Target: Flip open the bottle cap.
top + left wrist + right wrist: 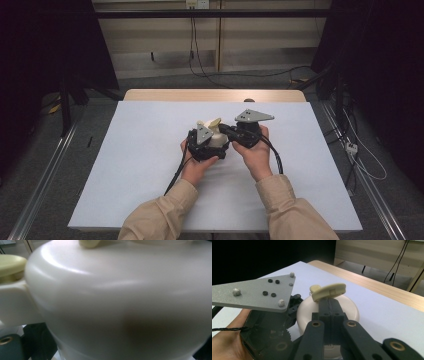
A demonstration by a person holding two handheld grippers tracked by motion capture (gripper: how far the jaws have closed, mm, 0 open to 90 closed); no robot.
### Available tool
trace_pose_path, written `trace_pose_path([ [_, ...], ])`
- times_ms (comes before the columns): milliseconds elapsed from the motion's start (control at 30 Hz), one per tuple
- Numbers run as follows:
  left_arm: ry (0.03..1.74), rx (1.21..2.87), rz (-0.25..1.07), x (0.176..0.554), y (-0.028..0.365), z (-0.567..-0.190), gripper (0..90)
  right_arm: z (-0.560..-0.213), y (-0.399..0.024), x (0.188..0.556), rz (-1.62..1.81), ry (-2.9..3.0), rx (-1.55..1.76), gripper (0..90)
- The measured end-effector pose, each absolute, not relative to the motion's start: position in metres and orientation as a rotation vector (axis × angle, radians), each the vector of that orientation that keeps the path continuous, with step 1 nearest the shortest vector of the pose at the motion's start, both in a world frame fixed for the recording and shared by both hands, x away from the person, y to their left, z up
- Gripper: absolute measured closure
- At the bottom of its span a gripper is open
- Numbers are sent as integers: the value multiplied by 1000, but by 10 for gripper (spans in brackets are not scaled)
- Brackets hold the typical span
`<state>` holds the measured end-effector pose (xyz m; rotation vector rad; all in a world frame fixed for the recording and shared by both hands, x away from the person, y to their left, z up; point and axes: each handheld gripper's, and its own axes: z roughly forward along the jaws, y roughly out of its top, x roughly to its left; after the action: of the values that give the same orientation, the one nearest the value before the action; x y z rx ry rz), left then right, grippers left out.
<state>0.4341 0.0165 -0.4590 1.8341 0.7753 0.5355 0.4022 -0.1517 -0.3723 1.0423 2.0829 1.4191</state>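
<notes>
- Kettle [216, 136], a small cream toy one, sits mid-table on the white sheet [140, 165], wedged between both grippers.
- Right gripper [329, 305] has its jaws closed together right under the yellowish lid tab [329, 291]; pry too hard and the tab could snap or the kettle tips.
- Left gripper [202, 142] is pressed against the body; can't tell its jaw state, so it might slip.

Both hands meet mid-table — right claw [329, 305] pinched closed, left claw [212, 142] unclear
</notes>
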Motion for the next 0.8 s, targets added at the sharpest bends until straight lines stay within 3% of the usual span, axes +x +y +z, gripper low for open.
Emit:
trace_pose_path([
  [800, 779, 1831, 537, 434, 16, -459, 49, -370, -148, 406, 1432, 2069, 1053, 900],
])
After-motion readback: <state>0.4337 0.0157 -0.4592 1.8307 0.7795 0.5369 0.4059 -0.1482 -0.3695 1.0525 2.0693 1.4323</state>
